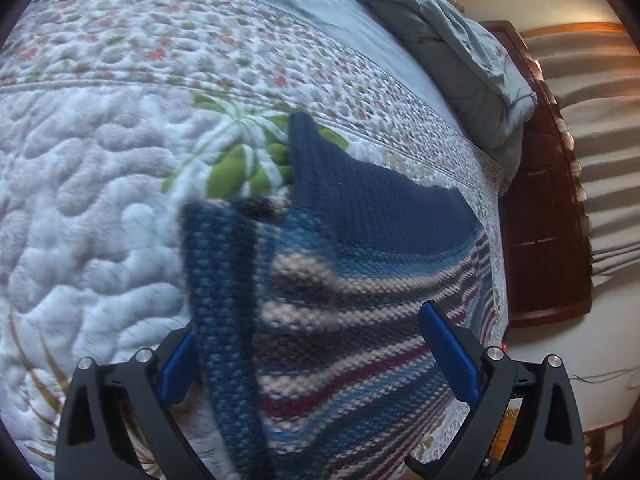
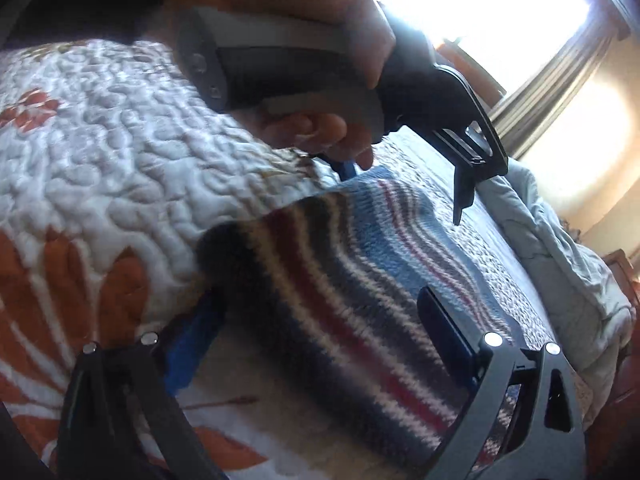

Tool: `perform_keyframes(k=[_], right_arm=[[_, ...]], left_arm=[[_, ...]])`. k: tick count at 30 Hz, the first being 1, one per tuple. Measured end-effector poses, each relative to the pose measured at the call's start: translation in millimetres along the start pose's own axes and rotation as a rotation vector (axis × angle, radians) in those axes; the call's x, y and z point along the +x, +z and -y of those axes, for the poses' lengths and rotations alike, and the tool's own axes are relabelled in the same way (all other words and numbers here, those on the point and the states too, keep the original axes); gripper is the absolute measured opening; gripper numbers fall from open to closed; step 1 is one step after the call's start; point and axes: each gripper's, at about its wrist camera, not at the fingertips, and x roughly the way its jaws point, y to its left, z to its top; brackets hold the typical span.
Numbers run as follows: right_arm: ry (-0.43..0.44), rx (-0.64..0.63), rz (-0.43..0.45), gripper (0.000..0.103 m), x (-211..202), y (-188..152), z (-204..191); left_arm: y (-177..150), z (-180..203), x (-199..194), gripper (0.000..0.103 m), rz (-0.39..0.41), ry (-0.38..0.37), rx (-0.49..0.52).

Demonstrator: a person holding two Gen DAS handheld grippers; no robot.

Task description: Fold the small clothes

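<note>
A small knitted sweater [image 1: 360, 280] with a navy yoke and blue, cream, grey and maroon stripes lies on the quilted bedspread [image 1: 100, 200]. My left gripper [image 1: 308, 324] stands open over it, its blue pads far apart. A blurred fold of the knit rises against the left pad. In the right wrist view the same sweater [image 2: 360, 300] runs between the wide-apart fingers of my open right gripper [image 2: 318, 300], its dark edge close to the left pad. Further up the sweater, a hand [image 2: 320, 128] holds the left gripper [image 2: 400, 184].
The white quilt [image 2: 120, 140] has orange and green flower prints. A rumpled grey-blue duvet [image 1: 472, 60] lies along the far side of the bed, seen also as the duvet [image 2: 560, 260]. Dark wooden furniture [image 1: 544, 220] stands beyond it. A bright window [image 2: 480, 12] with curtains [image 2: 552, 92] glares.
</note>
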Motion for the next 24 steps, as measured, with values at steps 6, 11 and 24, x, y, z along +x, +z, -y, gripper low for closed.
perform_keyframes(k=[6,11,24], right_arm=[[-0.054,-0.027,-0.004,0.097,10.3,1.9,-0.2],[-0.082,-0.017,-0.002,0.098,16.3,3.6,0.4],[-0.017,0.030,-0.002,0.044,34.2,11.5,10.8]], left_arm=[[0.0,-6.0,1.4,0.099,-0.028,-0.008,-0.006],[-0.3,-3.8,3.7,0.099,-0.029,0.006,-0.001],[4.1,-9.1,-6.5,0.028,-0.009,0.083,-0.012]])
